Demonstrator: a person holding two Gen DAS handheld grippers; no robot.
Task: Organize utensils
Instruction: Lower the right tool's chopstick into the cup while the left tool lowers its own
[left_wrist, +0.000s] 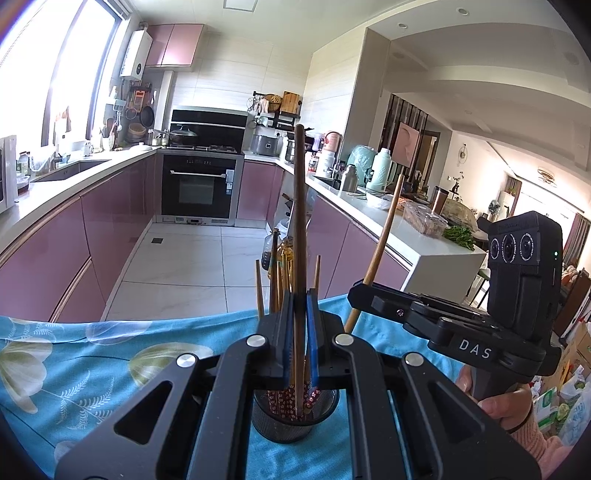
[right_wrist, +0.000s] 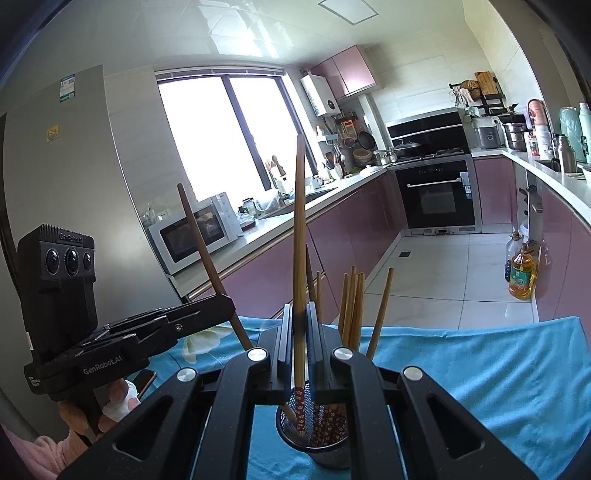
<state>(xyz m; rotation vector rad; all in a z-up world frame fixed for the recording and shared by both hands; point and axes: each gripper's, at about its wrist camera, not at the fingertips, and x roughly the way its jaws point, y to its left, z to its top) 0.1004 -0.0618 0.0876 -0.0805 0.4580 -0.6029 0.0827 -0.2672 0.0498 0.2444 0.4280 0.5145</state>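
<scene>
A black mesh cup (left_wrist: 291, 428) stands on a blue flowered cloth (left_wrist: 110, 354) with several chopsticks upright in it. My left gripper (left_wrist: 299, 295) is shut on a dark brown chopstick (left_wrist: 300, 206) whose lower end sits inside the cup. My right gripper (left_wrist: 354, 291), at the right, is shut on a lighter chopstick (left_wrist: 382, 243). In the right wrist view, the right gripper (right_wrist: 300, 306) clamps that light chopstick (right_wrist: 300, 229), its red patterned end down in the mesh cup (right_wrist: 328, 446). The left gripper (right_wrist: 227, 304) appears at the left with the dark chopstick (right_wrist: 205, 254).
The cloth (right_wrist: 480, 373) ends at the table's far edge, with tiled kitchen floor (right_wrist: 436, 266) beyond. Oil bottles (right_wrist: 521, 273) stand on the floor by pink cabinets. A phone (right_wrist: 146, 380) lies on the cloth near the left hand. Counters run along both walls.
</scene>
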